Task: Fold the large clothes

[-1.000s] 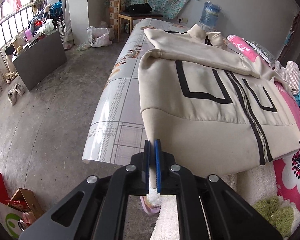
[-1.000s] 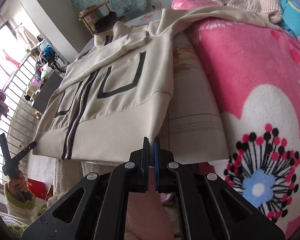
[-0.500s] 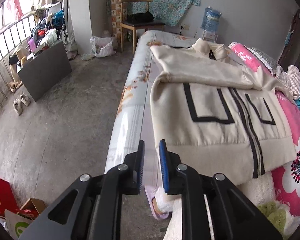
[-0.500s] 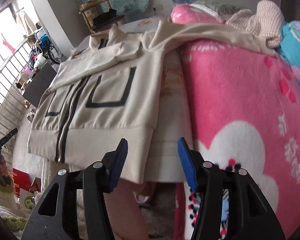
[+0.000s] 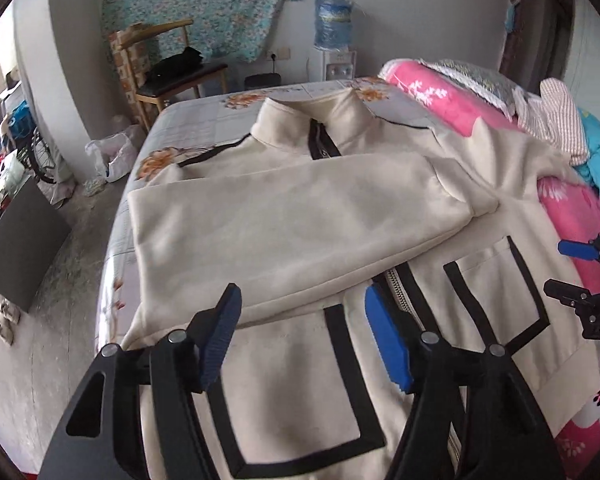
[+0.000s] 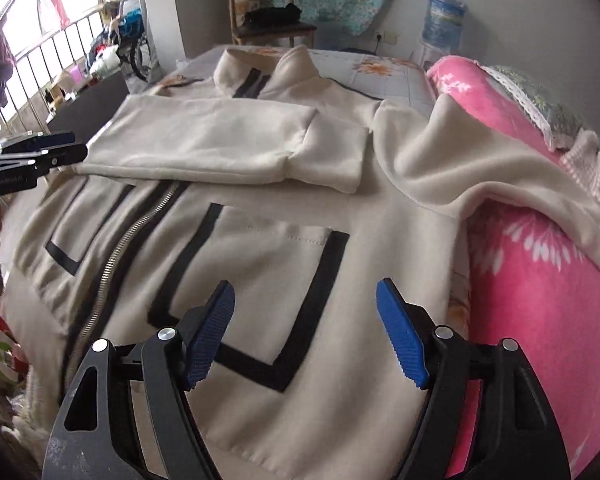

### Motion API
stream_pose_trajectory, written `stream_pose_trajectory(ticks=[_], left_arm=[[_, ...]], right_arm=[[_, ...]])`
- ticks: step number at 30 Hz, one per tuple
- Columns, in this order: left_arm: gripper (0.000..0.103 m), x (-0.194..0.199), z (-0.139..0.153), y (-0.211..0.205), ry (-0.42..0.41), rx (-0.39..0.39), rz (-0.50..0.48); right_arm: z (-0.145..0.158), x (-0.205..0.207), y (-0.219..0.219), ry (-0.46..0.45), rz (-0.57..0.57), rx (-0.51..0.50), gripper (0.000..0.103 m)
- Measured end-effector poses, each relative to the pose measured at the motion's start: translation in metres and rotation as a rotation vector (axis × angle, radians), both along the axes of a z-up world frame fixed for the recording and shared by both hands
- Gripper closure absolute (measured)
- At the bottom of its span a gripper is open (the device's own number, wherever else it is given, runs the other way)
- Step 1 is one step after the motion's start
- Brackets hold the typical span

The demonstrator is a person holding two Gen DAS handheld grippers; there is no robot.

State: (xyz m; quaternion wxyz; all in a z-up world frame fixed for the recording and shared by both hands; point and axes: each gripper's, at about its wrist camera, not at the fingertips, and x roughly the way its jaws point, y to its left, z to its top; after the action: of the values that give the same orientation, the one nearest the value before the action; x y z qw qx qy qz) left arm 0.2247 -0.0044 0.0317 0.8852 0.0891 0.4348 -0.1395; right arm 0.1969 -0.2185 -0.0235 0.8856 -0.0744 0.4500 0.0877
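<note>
On the bed [image 5: 188, 120] lies a cream jacket [image 5: 300, 216], one sleeve [image 5: 260, 220] folded across; both grippers' fingers opening, empty.

The right gripper [image 6: 305, 334] hangs over the cream jacket [image 6: 260, 240], its jaws opening with nothing pinched between them. One sleeve [image 6: 220, 140] lies folded across the jacket's chest. Right of the jacket lies a pink blanket [image 6: 540, 300]; at its left edge appears the left gripper [image 6: 36, 148].

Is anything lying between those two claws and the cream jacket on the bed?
Nothing visible. The left gripper and right gripper are opening with nothing between their fingers, right over the jacket, whose front lies bare except for its own folded sleeve.
</note>
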Motion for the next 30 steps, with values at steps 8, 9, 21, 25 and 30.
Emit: stream_pose_trajectory(ticks=[8,9,21,25,30], left_arm=[[0.034,0.046,-0.042,-0.023,0.041,0.036,0.007],[0.034,0.05,-0.047,-0.022,0.054,0.036,0.015],[0.023,0.06,-0.065,-0.006,0.118,-0.025,0.063],[0.023,0.061,-0.064,-0.006,0.117,-0.028,0.066],[0.022,0.061,-0.064,-0.006,0.116,-0.028,0.065]], right_arm=[[-0.014,0.002,-0.031,0.086,-0.008,0.071,0.033],[-0.007,0.002,-0.044,0.074,-0.031,0.116,0.033],[0.026,0.013,-0.332,-0.044,-0.747,0.527,0.033],[0.014,0.009,-0.404,-0.065,-0.946,0.624,0.04],[-0.006,0.011,-0.448,-0.066,-1.085,0.716,0.054]])
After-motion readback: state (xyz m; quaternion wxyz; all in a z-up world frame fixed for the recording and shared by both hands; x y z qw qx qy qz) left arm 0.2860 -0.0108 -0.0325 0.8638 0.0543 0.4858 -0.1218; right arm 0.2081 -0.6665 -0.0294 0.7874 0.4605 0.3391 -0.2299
